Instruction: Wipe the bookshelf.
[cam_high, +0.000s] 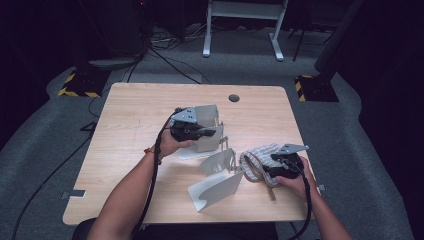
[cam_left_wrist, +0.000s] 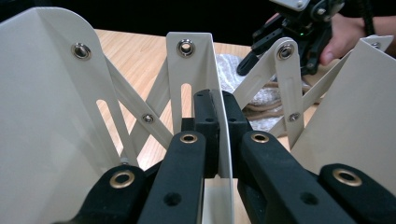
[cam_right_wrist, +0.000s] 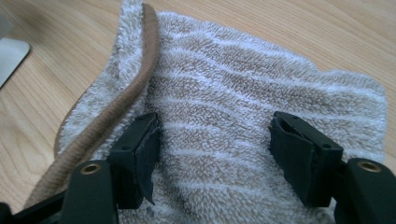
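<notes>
On the table (cam_high: 130, 107), the folding rack (cam_high: 212, 150) sits near the middle, its panels running from the centre toward the near edge. The towel (cam_high: 257, 160) lies just right of it, closer to the right edge. A round hole (cam_high: 234, 98) sits near the far edge, behind the rack.

A beige towel (cam_right_wrist: 243, 121) is showing white stripes and brown piping; the folding rack (cam_high: 215, 165) is looking off-white, the table (cam_high: 135, 125) pale wood.
</notes>
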